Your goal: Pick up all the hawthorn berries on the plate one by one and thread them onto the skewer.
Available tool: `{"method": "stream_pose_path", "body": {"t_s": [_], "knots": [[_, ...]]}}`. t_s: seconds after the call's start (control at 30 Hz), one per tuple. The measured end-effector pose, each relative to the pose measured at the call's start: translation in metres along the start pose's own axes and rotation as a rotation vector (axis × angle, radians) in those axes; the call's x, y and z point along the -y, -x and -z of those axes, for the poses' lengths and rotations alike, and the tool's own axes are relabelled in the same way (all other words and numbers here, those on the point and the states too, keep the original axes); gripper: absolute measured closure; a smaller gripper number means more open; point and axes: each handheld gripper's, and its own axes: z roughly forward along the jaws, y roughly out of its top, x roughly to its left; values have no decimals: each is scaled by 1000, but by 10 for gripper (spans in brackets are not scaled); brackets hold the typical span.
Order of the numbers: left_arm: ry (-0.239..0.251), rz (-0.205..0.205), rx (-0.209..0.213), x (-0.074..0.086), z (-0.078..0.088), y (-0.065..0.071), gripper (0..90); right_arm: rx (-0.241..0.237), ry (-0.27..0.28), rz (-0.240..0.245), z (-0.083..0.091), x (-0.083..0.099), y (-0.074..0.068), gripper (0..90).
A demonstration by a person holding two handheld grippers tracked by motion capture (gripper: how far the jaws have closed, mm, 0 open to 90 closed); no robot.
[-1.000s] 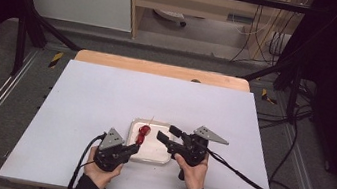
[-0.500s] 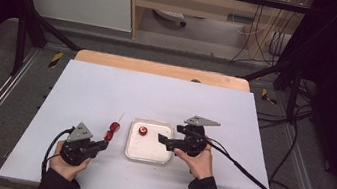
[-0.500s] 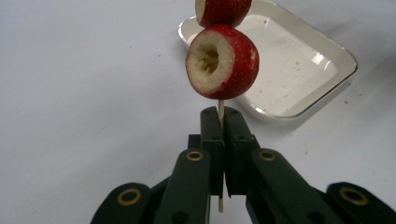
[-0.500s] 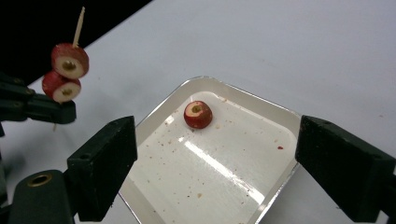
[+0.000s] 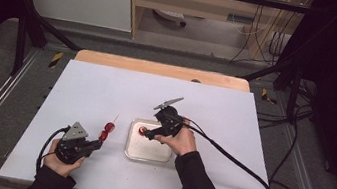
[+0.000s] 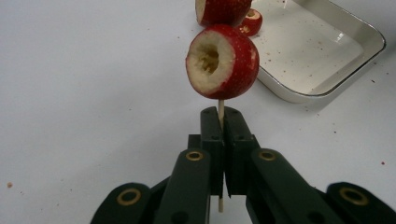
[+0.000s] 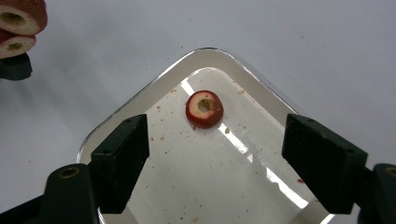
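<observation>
My left gripper (image 5: 98, 141) (image 6: 220, 119) is shut on a thin wooden skewer (image 6: 221, 106) threaded with two cored red fruits (image 5: 109, 127) (image 6: 223, 61), held just left of the tray. A white metal tray (image 5: 147, 158) (image 7: 140, 100) lies at mid-table with one cored red fruit piece (image 5: 142, 130) (image 7: 204, 108) near its far left corner. My right gripper (image 5: 148, 134) (image 7: 215, 140) hovers over that corner, open. Its jaws have just been closing a little. The fruit piece lies ahead between them, untouched by the pads.
The white table top (image 5: 107, 85) has free room on all sides of the tray. A wooden strip (image 5: 160, 68) runs along its far edge. Cables (image 5: 237, 160) trail from the right gripper off to the right. Crumbs speckle the tray floor.
The left gripper carried the skewer off the tray to the left, then stayed. The right gripper swung left over the tray and now points down at the fruit piece.
</observation>
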Motion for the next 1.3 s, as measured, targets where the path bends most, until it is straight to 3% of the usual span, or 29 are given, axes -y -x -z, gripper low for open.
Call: {"method": "stream_pose_path", "body": {"t_s": [0.23,0.5,0.97,1.3], "knots": [[-5,2,-8,1,0,-3,879,6,-142,12,-26,-26,-7,329],[-17,7,-16,3,0,-6,878,-12,-205,-31,-44,-37,-3,450],[-28,1,-21,3,-2,-4,879,-25,-254,-64,-56,-36,3,579],[-28,2,-23,3,-1,-4,880,-24,-271,-82,-59,-36,5,611]]}}
